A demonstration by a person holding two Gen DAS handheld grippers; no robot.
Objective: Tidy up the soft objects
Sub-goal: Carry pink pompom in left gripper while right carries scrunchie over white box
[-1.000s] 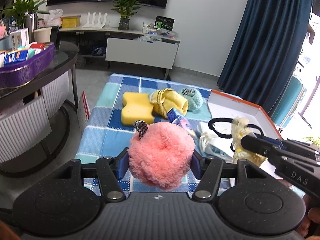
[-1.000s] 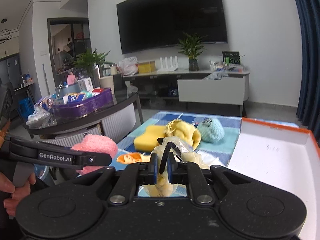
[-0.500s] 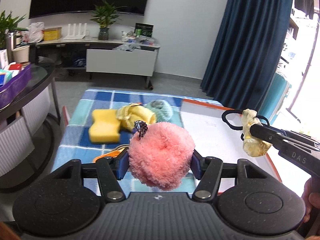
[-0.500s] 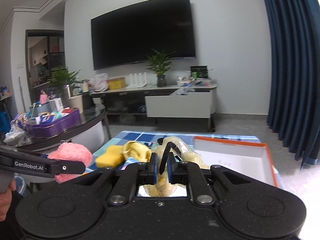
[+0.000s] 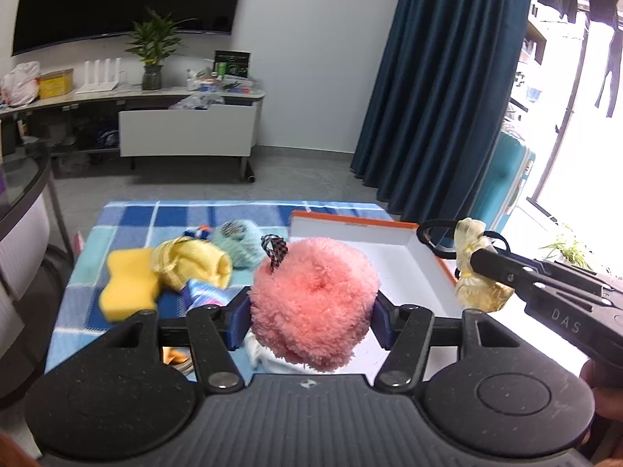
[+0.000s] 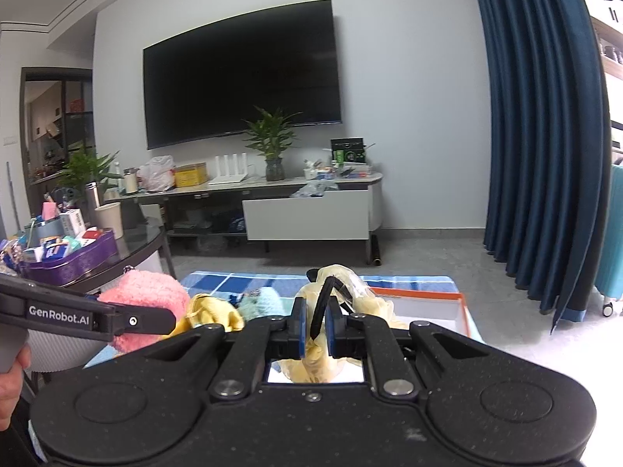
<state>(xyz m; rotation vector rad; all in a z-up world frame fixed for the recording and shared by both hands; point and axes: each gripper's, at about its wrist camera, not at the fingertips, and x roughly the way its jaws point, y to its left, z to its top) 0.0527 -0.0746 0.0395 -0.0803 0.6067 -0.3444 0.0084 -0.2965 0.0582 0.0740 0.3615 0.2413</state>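
Note:
My left gripper [image 5: 311, 311] is shut on a fluffy pink pom-pom [image 5: 313, 301] with a checked loop, held above the near edge of the white box with an orange rim [image 5: 350, 224]. My right gripper [image 6: 315, 325] is shut on a pale yellow scrunchie with a black hair tie [image 6: 325, 303]; it also shows in the left wrist view [image 5: 477, 268], just right of the box. A yellow sponge [image 5: 126, 288], a yellow cloth bundle [image 5: 194, 264] and a teal knitted ball [image 5: 239, 239] lie on the blue checked cloth [image 5: 128, 218].
A blue tube-like item [image 5: 204, 292] lies near the sponge. A dark glass side table [image 6: 128, 249] with a purple tray stands left. A TV cabinet [image 6: 303, 210] is behind, a blue curtain [image 6: 545, 155] and a teal suitcase [image 5: 514, 179] at right.
Both grippers have swung right with their loads. The box now lies straight ahead of the pom-pom, and the scrunchie sits beside the box's right rim.

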